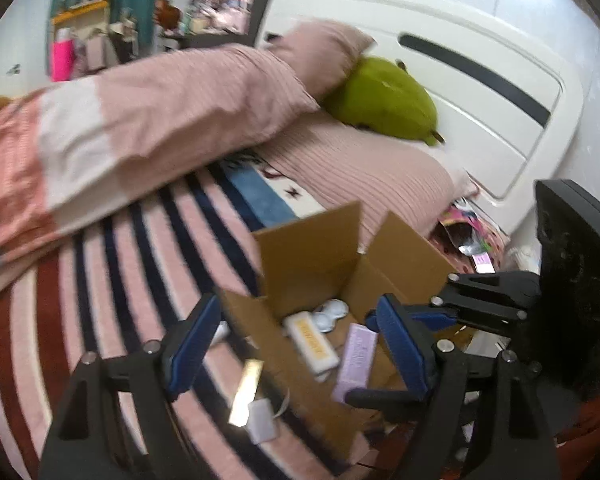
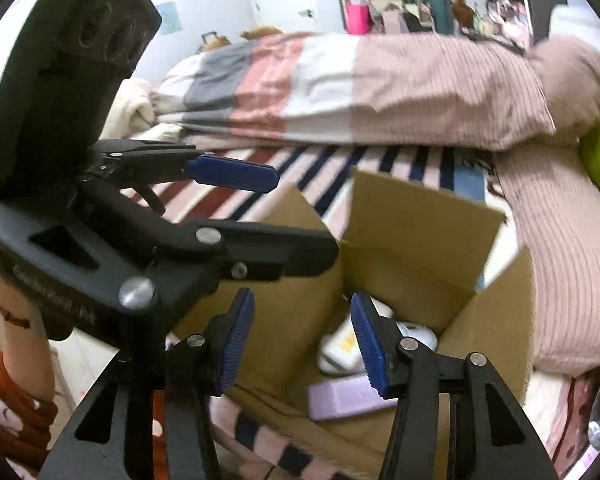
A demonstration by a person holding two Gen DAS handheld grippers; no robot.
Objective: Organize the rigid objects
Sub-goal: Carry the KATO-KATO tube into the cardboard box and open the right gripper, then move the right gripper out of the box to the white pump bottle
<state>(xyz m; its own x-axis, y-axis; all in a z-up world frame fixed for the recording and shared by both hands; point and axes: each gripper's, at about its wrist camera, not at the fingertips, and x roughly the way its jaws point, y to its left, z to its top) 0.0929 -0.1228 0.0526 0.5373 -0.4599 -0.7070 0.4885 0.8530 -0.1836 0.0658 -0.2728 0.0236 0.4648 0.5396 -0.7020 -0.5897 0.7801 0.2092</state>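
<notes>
An open cardboard box (image 1: pixel 311 256) sat on the striped blanket (image 1: pixel 112 264) on the bed, with its flaps standing up. Inside it lay a purple box (image 1: pixel 355 360), a white case with a yellow label (image 1: pixel 311 340) and a little round white thing (image 1: pixel 331 314), all close together on the bottom. In the right wrist view the purple box (image 2: pixel 347 396) lay nearest, with the white case (image 2: pixel 339 350) just behind it.

The left gripper (image 1: pixel 296 344) hung over the near edge of the box with its blue fingers (image 1: pixel 192 344) spread wide and nothing between them. The right gripper (image 2: pixel 303 340) pointed down into the box (image 2: pixel 415 232), open wide too and holding nothing.

On the blanket just outside the box lay a shiny gold strip (image 1: pixel 246 392) and a small white packet (image 1: pixel 262 420) touching it. Behind the box were pink pillows (image 1: pixel 359 168), a folded quilt (image 1: pixel 160 120), a green plush toy (image 1: pixel 383 100) and a white headboard (image 1: pixel 479 92).
</notes>
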